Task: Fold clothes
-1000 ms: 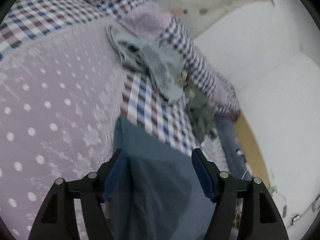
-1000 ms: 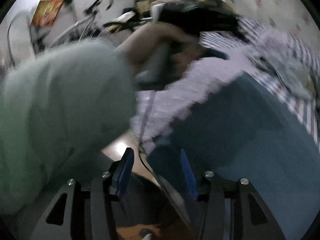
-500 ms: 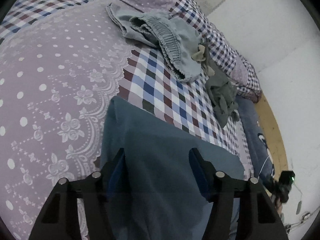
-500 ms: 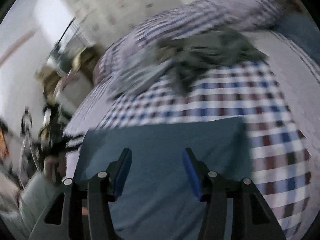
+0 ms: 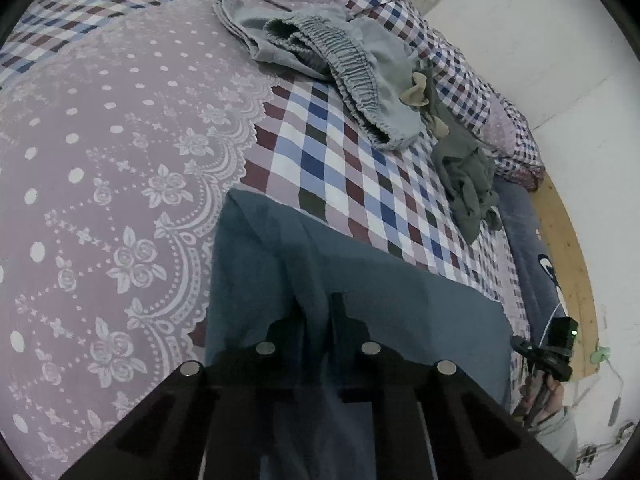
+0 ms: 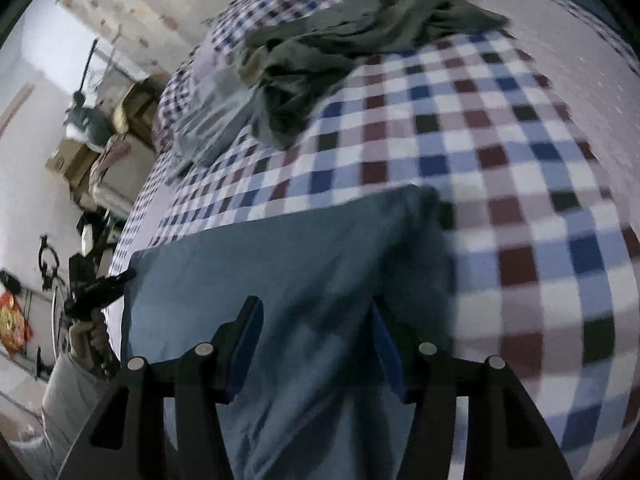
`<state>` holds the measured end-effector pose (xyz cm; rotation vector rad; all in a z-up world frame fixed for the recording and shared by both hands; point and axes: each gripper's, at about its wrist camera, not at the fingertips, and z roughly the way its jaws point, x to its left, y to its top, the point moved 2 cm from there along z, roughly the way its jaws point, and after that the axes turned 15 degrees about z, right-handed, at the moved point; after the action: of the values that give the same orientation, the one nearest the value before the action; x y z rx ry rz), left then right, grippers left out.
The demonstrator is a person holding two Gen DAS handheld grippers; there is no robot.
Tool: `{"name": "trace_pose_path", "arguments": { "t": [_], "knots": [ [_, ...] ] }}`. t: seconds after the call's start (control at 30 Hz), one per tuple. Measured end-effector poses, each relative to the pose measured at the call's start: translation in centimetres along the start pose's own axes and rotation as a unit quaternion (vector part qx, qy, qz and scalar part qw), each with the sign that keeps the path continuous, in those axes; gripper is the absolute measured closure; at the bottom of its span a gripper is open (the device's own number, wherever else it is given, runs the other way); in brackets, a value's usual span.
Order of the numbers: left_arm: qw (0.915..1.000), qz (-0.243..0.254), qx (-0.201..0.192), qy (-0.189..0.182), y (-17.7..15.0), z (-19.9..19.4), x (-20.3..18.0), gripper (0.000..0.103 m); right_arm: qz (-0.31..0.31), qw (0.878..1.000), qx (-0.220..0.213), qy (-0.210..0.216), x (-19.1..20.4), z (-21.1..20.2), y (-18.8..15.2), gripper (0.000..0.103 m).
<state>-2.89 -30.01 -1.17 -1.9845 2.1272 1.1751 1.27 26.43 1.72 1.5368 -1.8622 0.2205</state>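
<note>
A flat blue-grey garment lies on the bed, partly on the checked sheet. My left gripper is shut on a raised pinch of this cloth near its near edge, and a crease runs away from the fingers. In the right wrist view the same blue-grey garment spreads under my right gripper, whose blue-padded fingers stand wide apart above the cloth. At the garment's far side each view shows the other hand-held gripper: the right one and the left one.
Crumpled grey shorts with an elastic waistband and an olive-green garment lie further up the checked sheet. A lilac lace-patterned cover fills the left. A dark blue cloth hangs at the bed's right edge by the wooden floor.
My left gripper has gone from open to shut, pinching the blue-grey garment. The right gripper swung from facing the person to over the garment and stays open.
</note>
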Motion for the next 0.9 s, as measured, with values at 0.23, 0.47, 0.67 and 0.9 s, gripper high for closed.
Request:
{"name": "trace_pose_path", "arguments": {
  "t": [0.23, 0.47, 0.67, 0.9],
  "knots": [
    [0.996, -0.036, -0.059, -0.058, 2.0, -2.2, 0.7, 0.098, -0.034, 0.999, 0.028, -0.005, 0.6, 2.7, 0.9, 0.085],
    [0.9891, -0.057, -0.106, -0.085, 5.2, -3.3, 1.1, 0.1, -0.048, 0.998, -0.005, 0.033, 2.9, 0.0, 3.1, 0.086],
    [0.9919, -0.099, -0.042, -0.068, 3.8, 2.3, 4.0, 0.1, -0.014, 1.0, 0.0, 0.016, 1.4, 2.5, 4.2, 0.085],
    [0.9921, -0.067, -0.052, -0.093, 4.1, 1.1, 3.1, 0.059, 0.023, 0.999, 0.015, 0.024, -0.6, 3.2, 3.9, 0.068]
  ]
}}
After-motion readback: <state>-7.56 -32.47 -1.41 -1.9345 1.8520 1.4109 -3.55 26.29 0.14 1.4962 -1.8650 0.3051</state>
